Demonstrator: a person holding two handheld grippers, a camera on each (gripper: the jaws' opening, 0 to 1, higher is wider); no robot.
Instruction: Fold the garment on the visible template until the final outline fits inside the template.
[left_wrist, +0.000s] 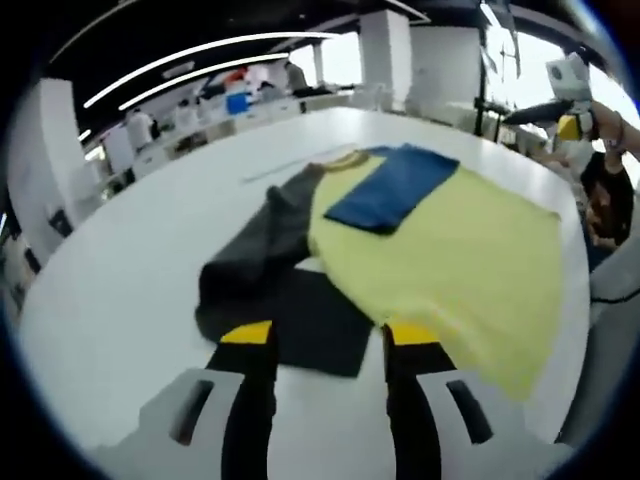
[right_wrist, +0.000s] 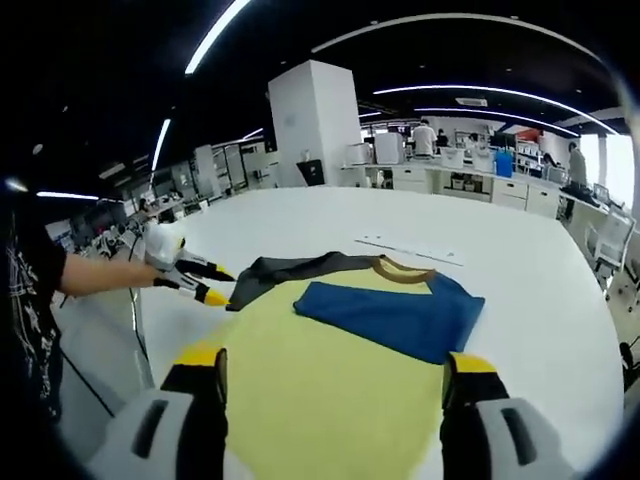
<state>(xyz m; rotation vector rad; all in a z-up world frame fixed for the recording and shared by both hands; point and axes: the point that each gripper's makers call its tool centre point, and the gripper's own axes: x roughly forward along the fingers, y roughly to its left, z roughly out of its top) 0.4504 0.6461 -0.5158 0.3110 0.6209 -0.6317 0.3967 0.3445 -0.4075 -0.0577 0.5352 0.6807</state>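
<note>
Two grippers, both with jaws spread and nothing between them. I list from the tongs outward.

Left gripper (left_wrist: 328, 335): yellow-tipped jaws apart, held just short of the near edge of the garment (left_wrist: 450, 250), over the dark template (left_wrist: 320, 325) that shows from under the yellow cloth. In the right gripper view I see this same gripper at the far left, a person's hand behind it, its tips at or touching the grey sleeve (right_wrist: 290, 268); I cannot tell whether they pinch it.

Right gripper (right_wrist: 335, 372): jaws wide, hanging above the yellow body at the hem side, empty.

Garment: a yellow shirt lying flat on the white table (left_wrist: 120, 280), collar (right_wrist: 400, 268) pointing away from the right gripper. Blue sleeve (right_wrist: 395, 315) already folded in across the chest. Grey sleeve trailing out sideways past the body, bunched, on the left gripper's side.

Deciding relation, as I judge it: the shirt's long axis runs from the right gripper's hem end toward the collar, and the loose grey sleeve lies crosswise to it, nearest the left gripper. I judge the left should carry that sleeve inward over the yellow. The yellow body reaches well beyond the small visible part of the template, so more folds remain.
</note>
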